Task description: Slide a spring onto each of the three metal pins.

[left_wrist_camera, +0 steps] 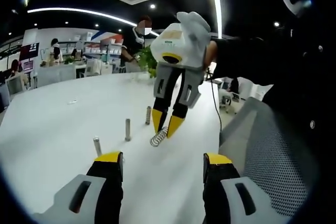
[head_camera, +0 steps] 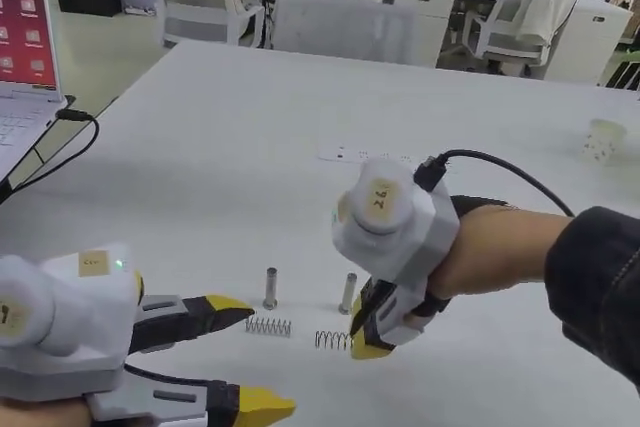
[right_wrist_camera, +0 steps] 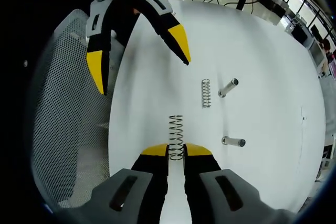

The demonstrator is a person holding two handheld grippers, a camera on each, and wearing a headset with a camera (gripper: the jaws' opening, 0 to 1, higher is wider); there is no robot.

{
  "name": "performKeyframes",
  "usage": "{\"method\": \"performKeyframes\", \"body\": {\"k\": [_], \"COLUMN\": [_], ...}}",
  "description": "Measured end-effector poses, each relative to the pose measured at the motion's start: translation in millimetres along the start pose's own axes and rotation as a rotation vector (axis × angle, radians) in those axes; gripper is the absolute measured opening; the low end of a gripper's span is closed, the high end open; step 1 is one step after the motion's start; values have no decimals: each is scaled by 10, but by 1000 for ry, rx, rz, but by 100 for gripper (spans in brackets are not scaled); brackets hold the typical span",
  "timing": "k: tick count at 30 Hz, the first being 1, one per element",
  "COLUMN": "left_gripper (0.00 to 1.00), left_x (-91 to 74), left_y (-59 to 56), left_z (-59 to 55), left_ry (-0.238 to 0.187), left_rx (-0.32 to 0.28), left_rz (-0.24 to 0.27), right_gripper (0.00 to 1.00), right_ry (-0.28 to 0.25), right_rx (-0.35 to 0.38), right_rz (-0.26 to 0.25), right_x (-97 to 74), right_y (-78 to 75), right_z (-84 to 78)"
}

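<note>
Two short metal pins [head_camera: 270, 287] [head_camera: 348, 292] stand upright on the white table [head_camera: 300, 127]. One spring [head_camera: 268, 326] lies loose in front of the left pin. A second spring [head_camera: 333, 340] lies with its end between the yellow tips of my right gripper [head_camera: 362, 342], which points down and is shut on it. The right gripper view shows that spring [right_wrist_camera: 176, 132] running forward from the right gripper [right_wrist_camera: 176, 150], with the loose spring [right_wrist_camera: 206, 93] and two pins [right_wrist_camera: 228, 86] [right_wrist_camera: 233, 141] beyond. My left gripper [head_camera: 262, 359] is open and holds nothing. Its view shows three pins [left_wrist_camera: 97, 145] [left_wrist_camera: 127, 128] [left_wrist_camera: 148, 115] in a row.
A laptop [head_camera: 20, 47] and its black cable [head_camera: 70, 147] sit at the table's left edge. A white power strip [head_camera: 345, 155] lies mid-table, and a paper cup [head_camera: 605, 139] stands far right. Office chairs stand beyond the far edge; a mesh chair [left_wrist_camera: 262, 145] is beside me.
</note>
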State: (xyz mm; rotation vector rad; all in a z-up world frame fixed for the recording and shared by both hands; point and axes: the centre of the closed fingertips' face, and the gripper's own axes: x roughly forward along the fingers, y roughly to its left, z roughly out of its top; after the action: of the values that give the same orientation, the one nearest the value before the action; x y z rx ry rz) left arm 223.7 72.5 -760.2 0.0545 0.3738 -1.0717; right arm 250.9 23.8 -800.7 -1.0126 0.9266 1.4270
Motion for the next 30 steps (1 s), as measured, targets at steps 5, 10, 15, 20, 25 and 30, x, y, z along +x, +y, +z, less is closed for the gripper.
{"method": "performKeyframes", "body": {"k": [5, 10, 15, 20, 25, 30], "left_gripper": [52, 49, 44, 38, 34, 32], "left_x": [64, 96, 115, 131, 137, 152], "left_y": [-36, -50, -59, -83, -104, -128], "left_z": [26, 37, 53, 56, 56, 53], "left_ry": [-1, 1, -2, -1, 0, 2], "left_rx": [17, 28, 44, 51, 59, 60], "left_rz": [-17, -29, -37, -46, -53, -62], "right_gripper": [8, 8, 8, 8, 8, 8], "right_ry": [-2, -8, -11, -14, -14, -12], "right_rx": [-25, -45, -67, -86, -105, -119], "right_rz": [1, 3, 7, 10, 12, 15], "right_x": [-19, -55, -72, -78, -87, -92], "right_y": [43, 84, 141, 186, 219, 244], "right_z": [65, 128, 184, 238, 268, 275]}}
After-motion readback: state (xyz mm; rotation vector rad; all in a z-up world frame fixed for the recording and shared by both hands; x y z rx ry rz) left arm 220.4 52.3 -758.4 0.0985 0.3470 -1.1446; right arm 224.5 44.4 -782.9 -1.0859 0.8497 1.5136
